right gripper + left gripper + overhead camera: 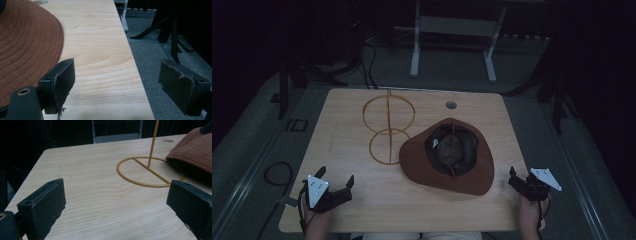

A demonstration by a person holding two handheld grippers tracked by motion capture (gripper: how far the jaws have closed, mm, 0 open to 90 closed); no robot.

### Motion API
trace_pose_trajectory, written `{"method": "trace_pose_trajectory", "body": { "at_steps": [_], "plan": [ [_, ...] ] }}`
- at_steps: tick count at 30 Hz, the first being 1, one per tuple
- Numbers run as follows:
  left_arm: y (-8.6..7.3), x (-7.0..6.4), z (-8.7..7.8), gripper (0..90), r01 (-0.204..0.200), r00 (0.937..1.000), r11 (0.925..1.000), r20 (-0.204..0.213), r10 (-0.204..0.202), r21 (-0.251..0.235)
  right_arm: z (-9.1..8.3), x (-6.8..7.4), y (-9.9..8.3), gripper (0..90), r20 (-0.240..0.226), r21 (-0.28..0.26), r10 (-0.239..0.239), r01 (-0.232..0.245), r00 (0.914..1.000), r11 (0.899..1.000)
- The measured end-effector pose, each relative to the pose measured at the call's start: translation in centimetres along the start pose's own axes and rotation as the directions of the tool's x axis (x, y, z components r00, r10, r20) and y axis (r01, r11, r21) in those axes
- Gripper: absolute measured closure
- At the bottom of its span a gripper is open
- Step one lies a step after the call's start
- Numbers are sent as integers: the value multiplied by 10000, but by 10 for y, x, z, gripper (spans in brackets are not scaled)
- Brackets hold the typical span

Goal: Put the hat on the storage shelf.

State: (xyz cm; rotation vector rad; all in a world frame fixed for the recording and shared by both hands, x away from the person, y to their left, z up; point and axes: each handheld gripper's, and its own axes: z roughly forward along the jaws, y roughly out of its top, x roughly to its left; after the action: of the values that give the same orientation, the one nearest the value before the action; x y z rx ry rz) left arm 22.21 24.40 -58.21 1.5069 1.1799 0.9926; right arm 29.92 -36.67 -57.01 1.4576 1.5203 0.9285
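Fingers (42, 205) spread wide on left gripper (334, 181); right gripper (519, 180) likewise, both low.

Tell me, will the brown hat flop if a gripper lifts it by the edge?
Probably a bit. The brown hat has a wide stitched fabric brim, so it likely droops. It lies crown down and looks light, so a push should slide it.

A white-legged frame (452, 45) stands on grey carpet (532, 150) beyond the table, black cables (369, 67) trailing nearby.
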Motion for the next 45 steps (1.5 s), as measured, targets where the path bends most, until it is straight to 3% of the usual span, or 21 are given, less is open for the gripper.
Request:
{"method": "trace_pose_trajectory", "body": {
  "at_steps": [2, 7, 10, 13, 14, 15, 16, 17, 19, 21, 22, 23, 25, 26, 28, 29, 31, 34, 36, 40, 45],
  "plan": [
    [0, 0, 0, 29, 78, 10000, 9999, 18, -78, -79, 0, 0, 0, 139, 7, -22, -16, 16, 10000, 10000],
    [1, -2, -2, 28, 128, 9999, 9997, -41, -129, -226, 1, -1, 3, 138, -940, 661, 216, -154, 9953, 9977],
    [2, -6, -3, 29, -106, 9999, 9997, 61, 107, -238, -2, 3, 7, 138, -1401, 953, 191, -58, 9900, 9954],
    [3, -8, -2, 29, -261, 9997, 9996, 28, 261, -58, -8, 8, 12, 136, -1645, 787, 185, -56, 9862, 9969],
    [3, -10, -1, 29, -277, 9996, 9993, -44, 278, 236, -13, 16, 21, 134, -2061, 891, 63, 123, 9785, 9959],
    [3, -11, -1, 29, -333, 9993, 9983, -169, 342, 478, -15, 18, 25, 130, -2188, 853, 31, 160, 9758, 9962],
    [3, -11, -1, 29, -333, 9993, 9983, -169, 342, 478, -18, 22, 29, 130, -2211, 818, -30, 216, 9752, 9964],
    [4, -14, -1, 29, -322, 9983, 9970, -460, 355, 704, -20, 26, 35, 129, -2360, 842, -242, 452, 9715, 9954],
    [6, -16, -2, 29, -211, 9982, 9962, -545, 257, 841, -20, 31, 43, 121, -2578, 983, -552, 830, 9646, 9917],
    [6, -16, -2, 29, -126, 9985, 9961, -528, 172, 869, -18, 35, 52, 120, -2854, 1087, -575, 920, 9567, 9898],
    [8, -16, -4, 29, 332, 9991, 9958, -300, -308, 859, -17, 37, 56, 111, -2935, 1092, -494, 848, 9547, 9904],
    [8, -16, -4, 29, 332, 9991, 9958, -300, -308, 859, -17, 37, 56, 111, -2935, 1092, -494, 848, 9547, 9904],
    [8, -16, -4, 29, 651, 9977, 9930, 126, -667, 983, -15, 42, 68, 104, -2939, 940, -546, 858, 9543, 9919],
    [8, -16, -3, 29, 585, 9980, 9923, 189, -609, 1090, -13, 44, 71, 115, -2983, 945, -546, 864, 9529, 9918],
    [8, -18, -3, 29, 534, 9977, 9915, 354, -579, 1183, -9, 46, 79, 132, -3428, 1163, -406, 852, 9385, 9895],
    [8, -18, -3, 29, 534, 9977, 9915, 354, -579, 1183, -9, 46, 79, 132, -3428, 1163, -406, 852, 9385, 9895],
    [10, -21, -3, 28, 459, 9978, 9918, 415, -511, 1190, -1, 55, 89, 139, -3648, 1325, -451, 998, 9300, 9861],
    [12, -24, -5, 29, 317, 9982, 9932, 474, -372, 1122, 4, 61, 96, 147, -3964, 1268, -285, 854, 9176, 9882],
    [12, -26, -5, 29, 193, 9986, 9917, 464, -254, 1271, 8, 67, 100, 151, -3851, 1191, -451, 981, 9218, 9880],
    [11, -30, -4, 28, -208, 9973, 9880, 725, 98, 1532, 15, 79, 109, 160, -3874, 1097, -573, 1077, 9201, 9881],
    [12, -33, -4, 28, -263, 9958, 9861, 907, 115, 1639, 25, 89, 115, 160, -3844, 1109, -524, 1024, 9217, 9885]
  ]
}}
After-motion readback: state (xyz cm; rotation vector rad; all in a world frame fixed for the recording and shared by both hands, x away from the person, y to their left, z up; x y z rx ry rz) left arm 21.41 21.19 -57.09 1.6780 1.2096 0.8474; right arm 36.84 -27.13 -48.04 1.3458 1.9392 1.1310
